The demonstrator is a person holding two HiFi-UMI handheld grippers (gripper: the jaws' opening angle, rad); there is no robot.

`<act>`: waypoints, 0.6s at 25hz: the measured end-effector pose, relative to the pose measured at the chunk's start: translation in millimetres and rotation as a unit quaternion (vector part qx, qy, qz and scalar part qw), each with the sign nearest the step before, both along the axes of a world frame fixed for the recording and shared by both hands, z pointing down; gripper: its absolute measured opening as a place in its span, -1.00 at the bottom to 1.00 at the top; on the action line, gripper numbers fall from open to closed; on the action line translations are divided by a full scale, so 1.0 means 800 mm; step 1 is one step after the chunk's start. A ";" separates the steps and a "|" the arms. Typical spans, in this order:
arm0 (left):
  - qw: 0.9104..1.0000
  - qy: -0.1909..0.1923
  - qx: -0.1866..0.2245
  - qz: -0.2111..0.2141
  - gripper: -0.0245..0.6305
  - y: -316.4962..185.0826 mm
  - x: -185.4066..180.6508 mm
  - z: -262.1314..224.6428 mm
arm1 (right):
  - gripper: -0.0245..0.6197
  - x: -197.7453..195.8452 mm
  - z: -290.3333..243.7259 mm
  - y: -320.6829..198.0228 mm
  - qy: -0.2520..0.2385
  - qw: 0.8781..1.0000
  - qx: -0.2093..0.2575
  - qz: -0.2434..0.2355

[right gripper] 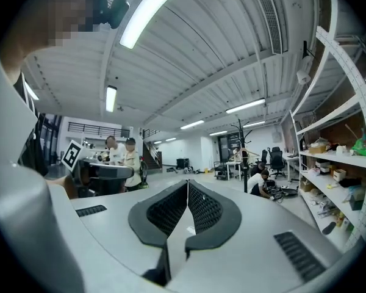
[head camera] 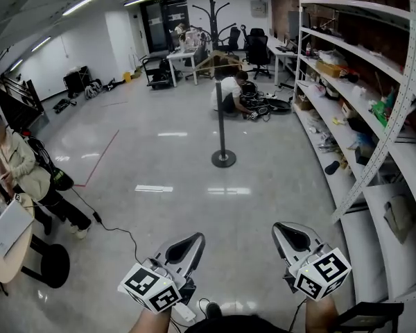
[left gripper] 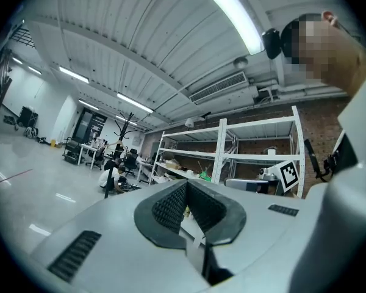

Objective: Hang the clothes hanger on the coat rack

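Observation:
A black coat rack (head camera: pixel 213 11) stands far off at the back of the room; it also shows small in the left gripper view (left gripper: pixel 127 124) and the right gripper view (right gripper: pixel 240 130). A wooden hanger shape (head camera: pixel 218 62) shows low by the rack; whether it hangs on the rack I cannot tell. My left gripper (head camera: pixel 188 241) is low in the head view, shut with nothing in it. My right gripper (head camera: pixel 285 229) is beside it, also shut and empty. Both point out over the open floor, far from the rack.
A black stanchion post (head camera: pixel 222 127) stands mid-floor between me and the rack. A person (head camera: pixel 230 93) crouches behind it. White shelving (head camera: pixel 364 82) runs along the right. At the left a seated person (head camera: pixel 17 166), a round table (head camera: pixel 7 255) and a floor cable (head camera: pixel 118 229).

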State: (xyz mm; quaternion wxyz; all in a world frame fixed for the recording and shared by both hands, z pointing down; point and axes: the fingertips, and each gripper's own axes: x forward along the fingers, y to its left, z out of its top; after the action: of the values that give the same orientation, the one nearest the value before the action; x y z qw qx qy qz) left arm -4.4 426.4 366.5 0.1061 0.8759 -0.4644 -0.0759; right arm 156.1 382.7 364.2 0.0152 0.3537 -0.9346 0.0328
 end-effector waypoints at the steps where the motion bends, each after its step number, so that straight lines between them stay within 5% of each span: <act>1: 1.000 0.004 0.001 -0.001 -0.92 0.006 0.010 -0.002 | -0.90 0.011 0.000 0.006 0.001 1.000 -0.001 -0.002; 8: 1.000 -0.003 0.004 -0.009 -0.92 0.029 0.064 -0.004 | -0.90 0.073 0.011 0.026 0.010 1.000 -0.009 0.000; 15: 1.000 -0.002 -0.002 -0.001 -0.92 0.036 0.067 -0.002 | -0.90 0.066 0.000 0.030 0.015 1.000 0.008 0.000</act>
State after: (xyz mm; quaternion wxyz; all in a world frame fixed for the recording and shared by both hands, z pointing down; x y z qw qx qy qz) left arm 49.6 455.1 365.2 0.1065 0.8752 -0.4661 -0.0731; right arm 209.0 406.7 364.1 0.0263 0.3543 -0.9346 0.0200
